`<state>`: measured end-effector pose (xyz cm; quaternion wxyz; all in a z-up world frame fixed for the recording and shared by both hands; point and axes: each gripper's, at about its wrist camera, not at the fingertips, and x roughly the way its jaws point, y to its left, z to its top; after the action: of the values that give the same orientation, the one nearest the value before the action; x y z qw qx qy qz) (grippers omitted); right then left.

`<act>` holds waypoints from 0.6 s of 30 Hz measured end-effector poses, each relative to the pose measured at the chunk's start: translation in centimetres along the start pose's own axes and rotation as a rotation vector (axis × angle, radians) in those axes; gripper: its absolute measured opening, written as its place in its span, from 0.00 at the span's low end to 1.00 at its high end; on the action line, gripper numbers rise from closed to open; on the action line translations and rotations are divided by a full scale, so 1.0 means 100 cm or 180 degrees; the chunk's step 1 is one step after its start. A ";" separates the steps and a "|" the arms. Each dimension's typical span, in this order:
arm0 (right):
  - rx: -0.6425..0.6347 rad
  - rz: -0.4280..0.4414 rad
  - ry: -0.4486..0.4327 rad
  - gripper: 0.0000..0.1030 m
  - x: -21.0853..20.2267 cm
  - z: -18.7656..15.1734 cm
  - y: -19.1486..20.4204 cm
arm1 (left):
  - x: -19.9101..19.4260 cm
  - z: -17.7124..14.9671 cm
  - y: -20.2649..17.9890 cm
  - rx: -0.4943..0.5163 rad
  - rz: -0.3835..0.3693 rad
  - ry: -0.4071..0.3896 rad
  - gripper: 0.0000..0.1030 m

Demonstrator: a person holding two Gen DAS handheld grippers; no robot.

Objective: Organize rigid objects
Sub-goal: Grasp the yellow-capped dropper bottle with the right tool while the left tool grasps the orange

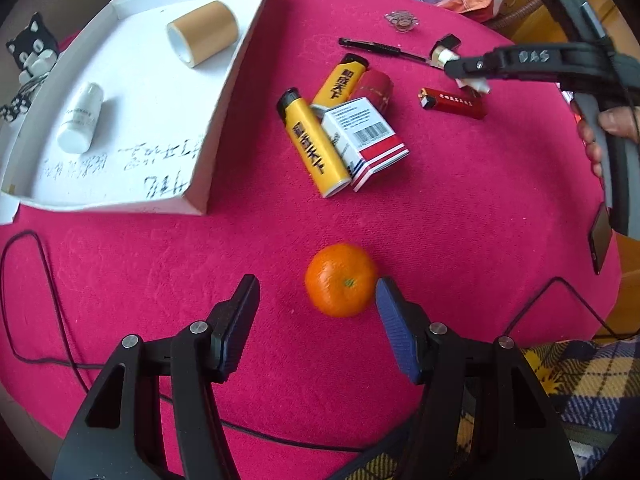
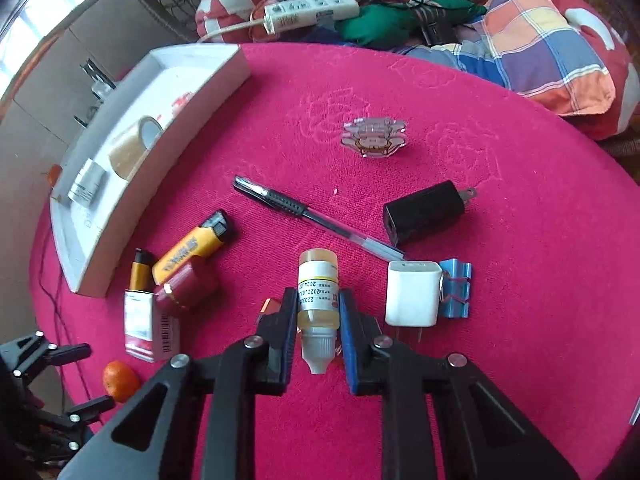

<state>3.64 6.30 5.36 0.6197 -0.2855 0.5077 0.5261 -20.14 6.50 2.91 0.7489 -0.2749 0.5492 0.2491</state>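
Note:
My right gripper (image 2: 318, 308) is shut on a small clear dropper bottle (image 2: 318, 300) with a white cap, held above the pink tablecloth; it also shows in the left wrist view (image 1: 464, 70). My left gripper (image 1: 318, 292) is open and low over the cloth, with a mandarin orange (image 1: 341, 280) between its fingertips, close to the right finger. A white tray (image 1: 224, 92) at the left holds a tape roll (image 1: 204, 34) and a white bottle (image 1: 80, 118). Two yellow lighters (image 1: 314, 148), a red-white box (image 1: 366, 142) and a red cylinder (image 1: 374, 88) lie mid-table.
A red lighter (image 1: 452, 103), a black pen (image 2: 304, 214), a black charger (image 2: 426, 212), a white charger (image 2: 412, 294), a blue clip (image 2: 456, 288) and a cartoon badge (image 2: 374, 138) lie on the cloth. A black cable (image 1: 48, 280) runs along the left. Cushions and a power strip (image 2: 312, 10) lie behind.

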 end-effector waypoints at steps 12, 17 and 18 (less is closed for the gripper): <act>-0.0102 0.0528 -0.0669 0.18 -0.104 -0.012 0.037 | 0.012 0.004 -0.023 0.0244 0.0097 -0.0023 0.39; -0.0144 0.0653 -0.0875 0.18 -0.130 -0.009 0.049 | -0.025 0.016 -0.021 0.0181 0.0046 -0.0328 0.39; -0.0152 0.0664 -0.0930 0.18 -0.137 -0.009 0.052 | -0.037 0.020 -0.020 0.0155 0.0030 -0.0428 0.39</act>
<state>-0.61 2.04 18.74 0.6220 -0.1665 0.4265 0.6352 -18.46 6.17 7.22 0.7893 -0.2367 0.5048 0.2571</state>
